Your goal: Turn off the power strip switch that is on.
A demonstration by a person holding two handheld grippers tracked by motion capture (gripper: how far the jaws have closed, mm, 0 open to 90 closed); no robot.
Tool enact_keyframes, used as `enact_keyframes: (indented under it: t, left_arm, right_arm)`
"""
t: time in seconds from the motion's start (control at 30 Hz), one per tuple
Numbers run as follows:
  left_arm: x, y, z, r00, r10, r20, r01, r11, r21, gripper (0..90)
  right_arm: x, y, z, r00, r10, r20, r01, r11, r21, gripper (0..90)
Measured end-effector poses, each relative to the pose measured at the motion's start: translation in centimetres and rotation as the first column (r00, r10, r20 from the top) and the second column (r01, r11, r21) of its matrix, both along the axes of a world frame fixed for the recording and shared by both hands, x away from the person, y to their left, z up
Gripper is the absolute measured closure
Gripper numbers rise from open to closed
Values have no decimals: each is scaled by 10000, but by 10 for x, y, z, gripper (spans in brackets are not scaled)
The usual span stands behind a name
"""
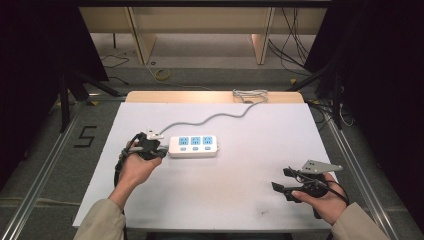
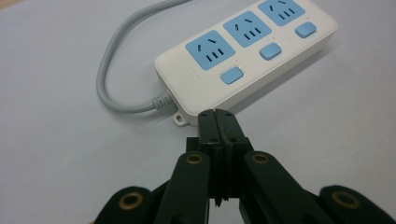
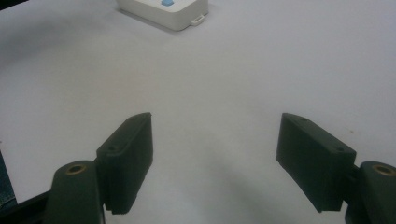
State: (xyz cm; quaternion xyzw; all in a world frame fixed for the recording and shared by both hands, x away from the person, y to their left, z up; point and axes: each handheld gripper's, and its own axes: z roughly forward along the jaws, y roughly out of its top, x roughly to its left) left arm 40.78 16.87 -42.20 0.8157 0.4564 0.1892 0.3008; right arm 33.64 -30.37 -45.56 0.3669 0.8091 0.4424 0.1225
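A white power strip [image 1: 193,146] with three blue sockets and blue switches lies near the middle of the white table [image 1: 240,200]; its grey cord [image 1: 220,116] runs off toward the far edge. My left gripper [image 1: 161,151] is shut with nothing between its jaws, its tip right at the strip's left end. In the left gripper view the closed jaws [image 2: 217,122] sit just short of the power strip [image 2: 247,53], beside its small mounting tab. My right gripper [image 1: 280,179] rests open at the table's near right, and its jaws [image 3: 215,158] stand wide over bare table, far from the power strip [image 3: 163,11].
The cord's spare length is bundled [image 1: 249,94] at the table's far edge. Metal rails [image 1: 45,160] run along both sides of the table. Wooden furniture legs [image 1: 140,40] and loose cables [image 1: 162,75] are on the floor beyond.
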Motion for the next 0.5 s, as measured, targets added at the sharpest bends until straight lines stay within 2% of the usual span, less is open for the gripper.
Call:
enact_keyframes:
  t: [0.37, 0.5]
  left_arm:
    - [7, -7, 0, 10000, -18, -61, 18, 10000, -15, 900]
    - [9, -9, 1, 10000, -30, 2, 30, 9999, 118, 900]
  right_arm:
    - [0, 0, 0, 10000, -5, -30, 5, 10000, 22, 278]
    - [0, 0, 0, 10000, -5, -45, 5, 10000, 23, 277]
